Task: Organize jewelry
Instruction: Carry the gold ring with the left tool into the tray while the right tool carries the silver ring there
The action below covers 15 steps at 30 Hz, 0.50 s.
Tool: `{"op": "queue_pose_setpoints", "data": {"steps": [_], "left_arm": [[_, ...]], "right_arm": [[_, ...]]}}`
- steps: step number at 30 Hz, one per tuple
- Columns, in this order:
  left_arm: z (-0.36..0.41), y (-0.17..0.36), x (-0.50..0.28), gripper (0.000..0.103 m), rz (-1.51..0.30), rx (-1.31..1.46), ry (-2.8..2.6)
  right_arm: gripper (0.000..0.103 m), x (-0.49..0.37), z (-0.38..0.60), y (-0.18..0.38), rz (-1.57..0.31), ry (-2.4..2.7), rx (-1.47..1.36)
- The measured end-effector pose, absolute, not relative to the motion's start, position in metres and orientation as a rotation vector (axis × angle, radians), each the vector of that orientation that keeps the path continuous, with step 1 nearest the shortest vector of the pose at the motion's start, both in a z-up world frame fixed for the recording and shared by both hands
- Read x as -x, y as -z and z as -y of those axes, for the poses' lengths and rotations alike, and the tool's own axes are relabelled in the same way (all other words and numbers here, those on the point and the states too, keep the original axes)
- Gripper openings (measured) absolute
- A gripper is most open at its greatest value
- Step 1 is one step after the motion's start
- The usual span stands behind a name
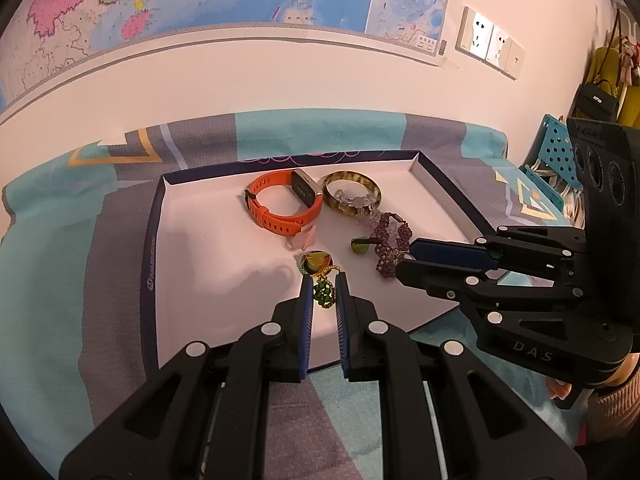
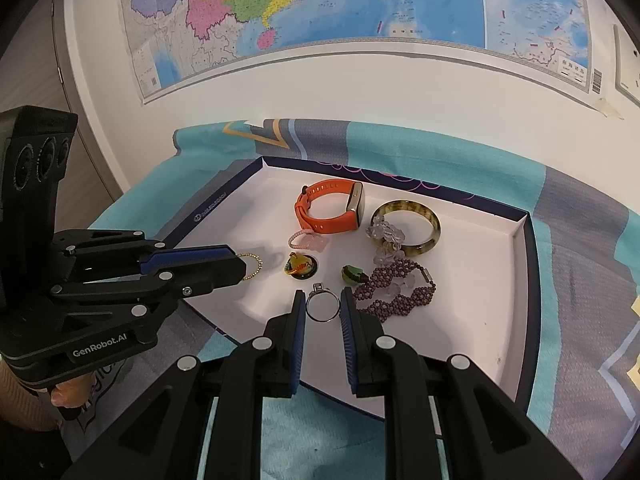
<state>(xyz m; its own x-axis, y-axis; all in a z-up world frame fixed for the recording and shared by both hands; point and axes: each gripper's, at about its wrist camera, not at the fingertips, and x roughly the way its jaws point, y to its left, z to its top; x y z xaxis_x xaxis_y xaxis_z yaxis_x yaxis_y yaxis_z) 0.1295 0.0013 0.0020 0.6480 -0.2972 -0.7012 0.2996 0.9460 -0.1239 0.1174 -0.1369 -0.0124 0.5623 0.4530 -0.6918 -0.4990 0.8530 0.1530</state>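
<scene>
Grippers are both working over the near part of the white tray (image 2: 500,264): the right gripper (image 2: 322,307) is clamping a silver ring (image 2: 322,309) upright between its pads, while the left gripper (image 1: 324,289), jaws nearly together, is pinching a gold chain with green beads (image 1: 323,294). Beyond the ring, the purple beaded bracelet (image 2: 396,284) is lying just to the right, its long axis running left to right.

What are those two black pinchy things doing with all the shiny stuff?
A person is sorting jewelry in a shallow white tray on a bed. The left gripper is shut on a gold chain with green beads. The right gripper is shut on a silver ring. An orange watch, a brown bangle and a purple bead bracelet lie in the tray.
</scene>
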Motion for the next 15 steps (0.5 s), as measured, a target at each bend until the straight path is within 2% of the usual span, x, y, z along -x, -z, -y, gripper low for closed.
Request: {"op": "queue_pose_setpoints", "data": {"steps": [15], "left_arm": [[0.0017,0.0017,-0.1339,0.012,-0.811,-0.007,0.334]], "right_arm": [[0.016,-0.1209,0.1337,0.0135,-0.803,-0.557,0.067]]}}
